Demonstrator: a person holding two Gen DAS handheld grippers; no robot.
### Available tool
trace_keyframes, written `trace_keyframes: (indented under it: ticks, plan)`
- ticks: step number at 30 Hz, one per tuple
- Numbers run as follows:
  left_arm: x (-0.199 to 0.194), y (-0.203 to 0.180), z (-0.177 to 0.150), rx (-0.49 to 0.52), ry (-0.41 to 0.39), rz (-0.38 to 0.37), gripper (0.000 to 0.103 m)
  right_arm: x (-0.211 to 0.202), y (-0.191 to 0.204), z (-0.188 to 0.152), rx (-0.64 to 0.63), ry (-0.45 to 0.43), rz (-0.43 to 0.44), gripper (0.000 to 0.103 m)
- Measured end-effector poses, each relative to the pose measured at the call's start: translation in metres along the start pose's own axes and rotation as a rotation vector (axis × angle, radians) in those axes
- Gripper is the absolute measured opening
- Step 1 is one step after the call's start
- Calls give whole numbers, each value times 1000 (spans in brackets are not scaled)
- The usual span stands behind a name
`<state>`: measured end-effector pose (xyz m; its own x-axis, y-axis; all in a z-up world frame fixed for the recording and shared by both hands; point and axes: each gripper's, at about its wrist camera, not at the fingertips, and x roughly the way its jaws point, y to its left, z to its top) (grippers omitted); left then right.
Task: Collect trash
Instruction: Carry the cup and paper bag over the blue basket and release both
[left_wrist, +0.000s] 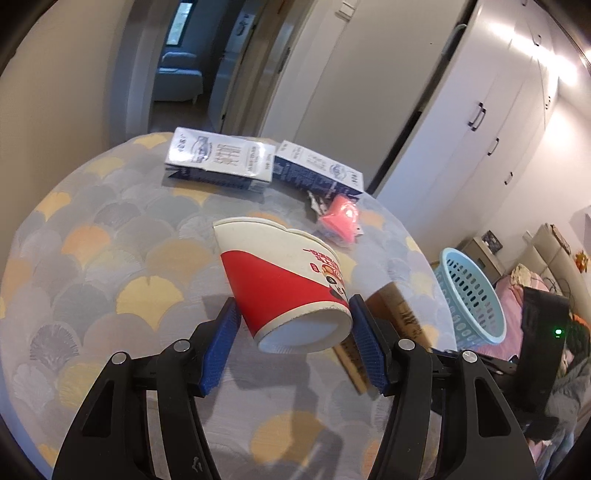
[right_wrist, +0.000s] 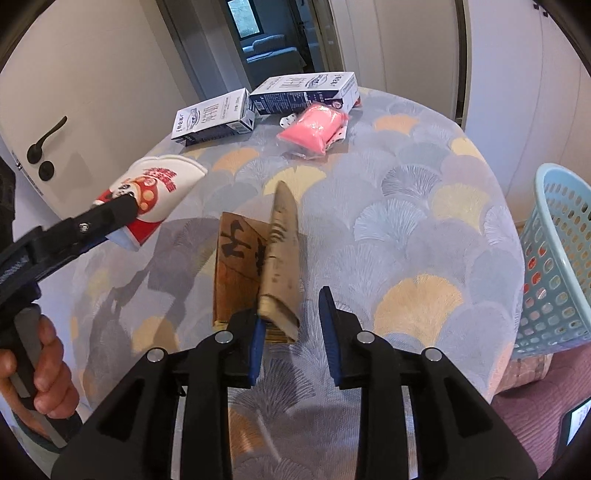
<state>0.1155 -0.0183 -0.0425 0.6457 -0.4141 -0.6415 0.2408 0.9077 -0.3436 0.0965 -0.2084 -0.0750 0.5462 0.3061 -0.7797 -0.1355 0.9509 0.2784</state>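
Observation:
My left gripper (left_wrist: 293, 314) is shut on a red and white paper cup (left_wrist: 284, 284), held above the round table with its base toward the camera; the cup also shows in the right wrist view (right_wrist: 155, 192). My right gripper (right_wrist: 291, 306) is open, its fingers on either side of a folded brown cardboard piece (right_wrist: 258, 258) lying on the table. Two blue and white cartons (right_wrist: 214, 116) (right_wrist: 306, 92) and a pink packet (right_wrist: 314, 127) lie at the far side.
A light blue perforated basket (right_wrist: 557, 258) stands off the table's right edge, also in the left wrist view (left_wrist: 469, 295). The table (right_wrist: 424, 206) has a fan-patterned cloth. A door and white wardrobes stand behind.

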Motion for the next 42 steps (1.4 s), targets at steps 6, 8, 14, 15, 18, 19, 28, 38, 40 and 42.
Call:
trace_keyframes:
  ticks: [6,8,14,15,18,19,28,38,40,42]
  plan:
    - [-1,-16,4,32,-14,-7,58,-2,-10,-2,31,-24,40,3]
    - [-1,-26,7,49,-20,-11,58,-8,-16,-1,44,-42,32,2]
    - [5,-63,18,112,-47,-40,58,-37,-44,3,88,-118,1,2]
    - [7,-71,21,122,-55,-50,58,-43,-49,4,94,-132,-9,2]
    - [17,-97,31,154,-61,-89,58,-64,-70,7,118,-184,-51,2]
    - [20,-104,32,166,-62,-98,58,-71,-76,9,126,-200,-68,2]
    - [64,-194,49,331,-45,-201,58,-124,-162,20,280,-323,-246,2]
    - [133,-276,49,418,51,-306,58,-142,-256,17,493,-321,-406,2]
    - [147,-289,45,439,74,-315,58,-143,-269,15,528,-314,-428,2]
    - [160,-300,40,455,100,-328,58,-144,-281,12,563,-307,-447,2]
